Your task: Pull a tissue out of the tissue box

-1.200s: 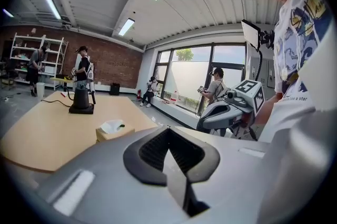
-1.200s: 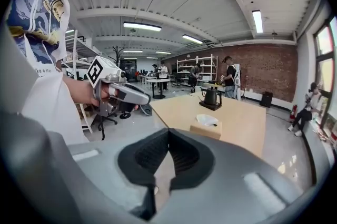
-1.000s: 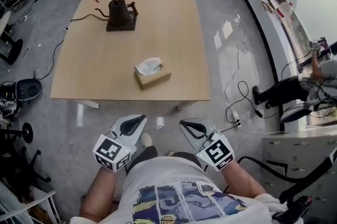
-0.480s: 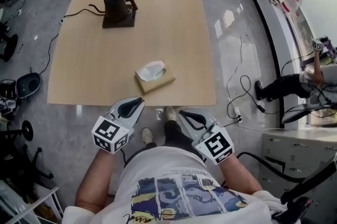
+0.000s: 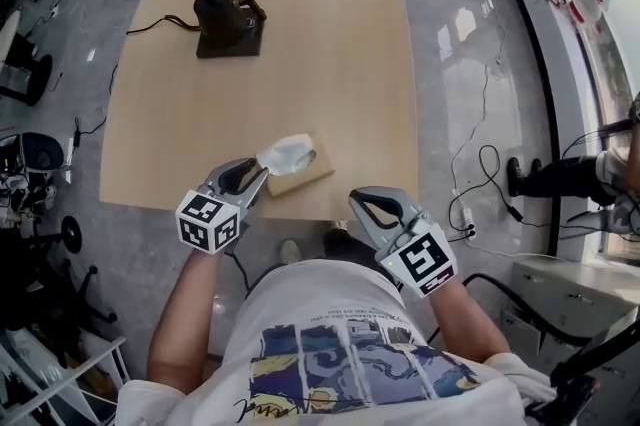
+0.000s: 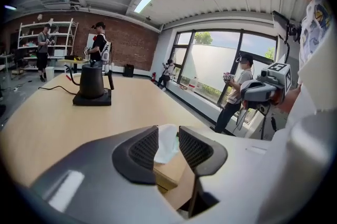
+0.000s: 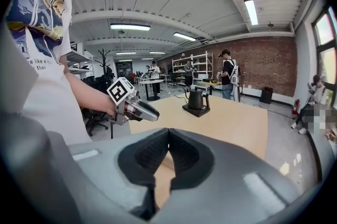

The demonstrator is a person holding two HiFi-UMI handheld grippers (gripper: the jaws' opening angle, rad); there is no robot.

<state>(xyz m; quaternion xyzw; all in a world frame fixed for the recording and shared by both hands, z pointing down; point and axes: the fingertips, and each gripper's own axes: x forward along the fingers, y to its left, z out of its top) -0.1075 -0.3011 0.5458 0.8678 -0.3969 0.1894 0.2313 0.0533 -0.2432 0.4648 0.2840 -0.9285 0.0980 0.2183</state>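
Closest in, the right gripper (image 5: 372, 206) hangs short of the table's near edge. Its own view shows the jaws pressed together at the tips with nothing in them.

The left gripper (image 5: 250, 176) is further forward, over the near edge of the wooden table (image 5: 320, 54). Its jaws have just been opening and now stand at a moderate gap. The white tissue (image 6: 167, 143) shows in that gap, but the pads aren't pressing on it. From the head view, the tips sit right beside the tissue's near side, and I can't tell whether they touch.

The cardboard tissue box (image 5: 304, 174) lies close to the table's near edge, turned a little askew. The tissue (image 5: 285, 154) stands up out of the slot in its top as a crumpled plume.

That sheet looks feather-light, limp and easy to tear, so a gentle pinch should do. The place to take it is probably midway up the raised plume, clear of the cardboard rim. The box looks light too and may slide or lift with the pull, so the closed right gripper could be needed to steady it.

Further back, well apart from the box, a dark gooseneck kettle (image 5: 222, 12) sits on its base with a cable trailing off the table's left side.
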